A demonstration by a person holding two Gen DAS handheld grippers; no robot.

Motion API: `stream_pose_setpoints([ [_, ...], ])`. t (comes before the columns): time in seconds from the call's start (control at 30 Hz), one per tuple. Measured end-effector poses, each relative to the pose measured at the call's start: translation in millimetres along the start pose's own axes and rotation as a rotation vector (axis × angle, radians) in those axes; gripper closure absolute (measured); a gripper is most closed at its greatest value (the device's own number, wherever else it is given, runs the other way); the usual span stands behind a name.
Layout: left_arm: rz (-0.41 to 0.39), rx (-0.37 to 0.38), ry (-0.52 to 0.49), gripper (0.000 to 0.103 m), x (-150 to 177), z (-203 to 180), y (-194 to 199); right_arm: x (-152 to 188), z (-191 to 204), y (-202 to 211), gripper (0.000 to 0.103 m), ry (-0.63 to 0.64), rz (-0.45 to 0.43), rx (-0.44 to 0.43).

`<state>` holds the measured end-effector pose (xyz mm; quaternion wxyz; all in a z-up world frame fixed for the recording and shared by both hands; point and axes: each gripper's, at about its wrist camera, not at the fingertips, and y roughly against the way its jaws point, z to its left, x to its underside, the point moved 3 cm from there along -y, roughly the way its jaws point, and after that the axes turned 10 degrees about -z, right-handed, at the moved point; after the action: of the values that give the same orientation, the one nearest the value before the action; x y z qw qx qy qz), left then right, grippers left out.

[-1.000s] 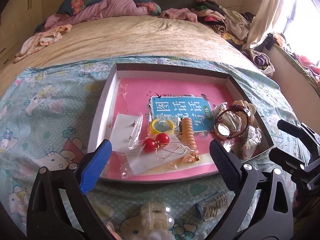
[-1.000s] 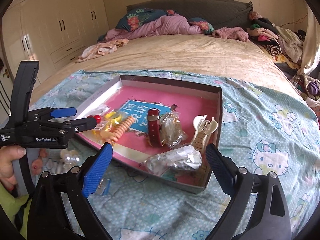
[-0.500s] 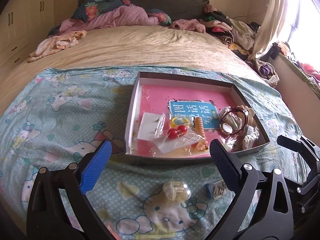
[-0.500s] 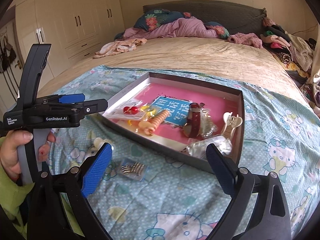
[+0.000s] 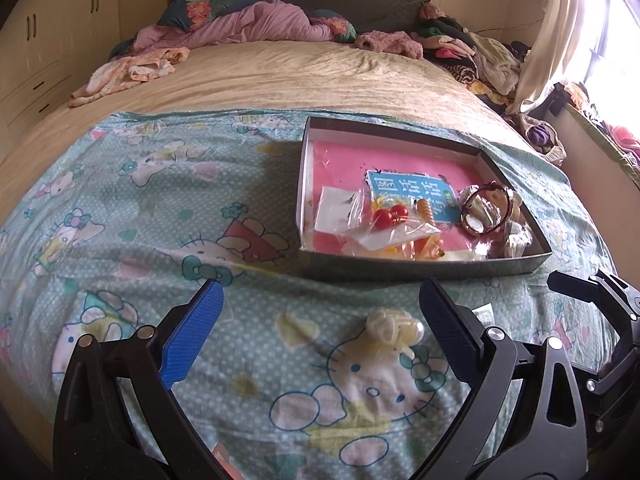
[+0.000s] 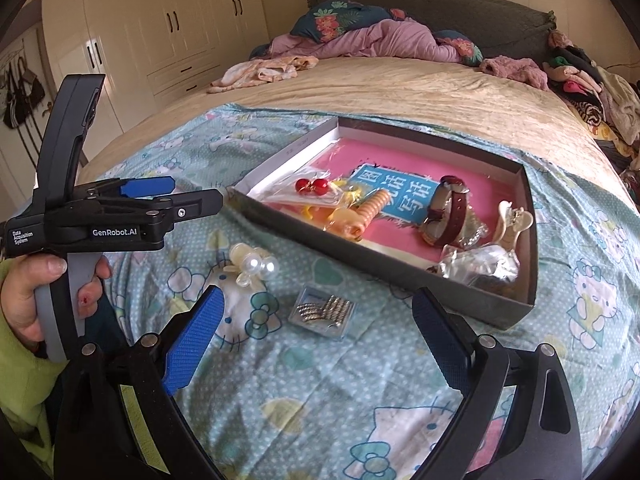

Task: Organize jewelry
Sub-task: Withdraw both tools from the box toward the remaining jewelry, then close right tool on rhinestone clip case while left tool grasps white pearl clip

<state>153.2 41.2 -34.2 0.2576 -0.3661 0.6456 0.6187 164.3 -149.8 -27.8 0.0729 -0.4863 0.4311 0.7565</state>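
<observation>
A shallow grey box (image 5: 420, 270) (image 6: 304, 240) with a pink floor lies on the Hello Kitty sheet. It holds red bead earrings (image 5: 390, 214) (image 6: 310, 186), an orange spiral hair tie (image 6: 370, 210), a brown watch (image 5: 482, 208) (image 6: 448, 214), a cream claw clip (image 6: 512, 220) and clear bags. On the sheet in front of the box lie a pearl hair clip (image 5: 394, 326) (image 6: 252, 266) and a small bag of metal rings (image 6: 324, 310). My left gripper (image 5: 318, 322) (image 6: 188, 196) is open and empty above the sheet, the pearl clip just right of its middle. My right gripper (image 6: 316, 332) is open and empty over the ring bag.
The bed beyond carries a tan blanket (image 5: 280, 76), pink bedding and pillows (image 5: 256, 20) at the headboard, and piled clothes (image 5: 472, 56) at the right. White wardrobes (image 6: 160, 36) stand left of the bed. A curtained window (image 5: 592, 32) is on the right.
Both grippers have pulled back from the box toward the foot of the bed, the left one also shifting left. The pearl clip and ring bag now lie between the fingers.
</observation>
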Motion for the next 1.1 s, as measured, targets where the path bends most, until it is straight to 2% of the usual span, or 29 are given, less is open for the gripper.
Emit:
stream_pose_setpoints([
  [0.3, 0.052, 0.048, 0.014, 0.013, 19.7, 0.7, -4.7, 18.6, -1.1, -28.0, 0.01, -0.045, 0.058, 0.005],
  [0.37, 0.066, 0.073, 0.016, 0.019, 23.6, -2.1, -6.1, 23.8, -6.0, -35.9, 0.013, -0.076, 0.072, 0.001],
  [0.43, 0.083, 0.097, 0.019, 0.024, 27.5, -5.6, -8.7, 28.9, -11.0, -43.4, 0.025, -0.099, 0.089, -0.007],
  [0.5, 0.097, 0.114, 0.016, 0.029, 30.8, -10.0, -11.6, 33.7, -14.7, -50.7, 0.031, -0.124, 0.105, -0.019],
  [0.63, 0.125, 0.139, 0.007, 0.04, 36.1, -18.9, -20.0, 36.8, -14.8, -56.6, 0.035, -0.148, 0.098, -0.039],
  [0.67, 0.132, 0.145, 0.005, 0.046, 37.3, -20.4, -22.4, 36.4, -14.1, -57.5, 0.036, -0.141, 0.093, -0.04],
  [0.7, 0.138, 0.154, 0.006, 0.049, 38.5, -22.3, -24.9, 35.9, -13.7, -58.7, 0.041, -0.132, 0.089, -0.038],
  [0.73, 0.144, 0.164, 0.008, 0.049, 39.5, -24.2, -27.6, 35.5, -13.9, -59.5, 0.051, -0.125, 0.084, -0.038],
  [0.77, 0.149, 0.172, 0.01, 0.051, 40.2, -25.3, -29.7, 35.1, -14.7, -60.1, 0.054, -0.119, 0.079, -0.042],
  [0.87, 0.157, 0.187, 0.012, 0.056, 40.8, -29.3, -35.1, 34.2, -18.4, -57.7, 0.054, -0.123, 0.073, -0.054],
  [1.0, 0.188, 0.188, 0.015, 0.076, 45.1, -33.0, -47.0, 30.9, -27.8, -43.2, 0.054, -0.121, 0.045, -0.046],
  [1.1, 0.183, 0.184, 0.002, 0.076, 46.6, -36.0, -49.1, 25.2, -34.3, -31.0, 0.054, -0.125, 0.019, -0.035],
])
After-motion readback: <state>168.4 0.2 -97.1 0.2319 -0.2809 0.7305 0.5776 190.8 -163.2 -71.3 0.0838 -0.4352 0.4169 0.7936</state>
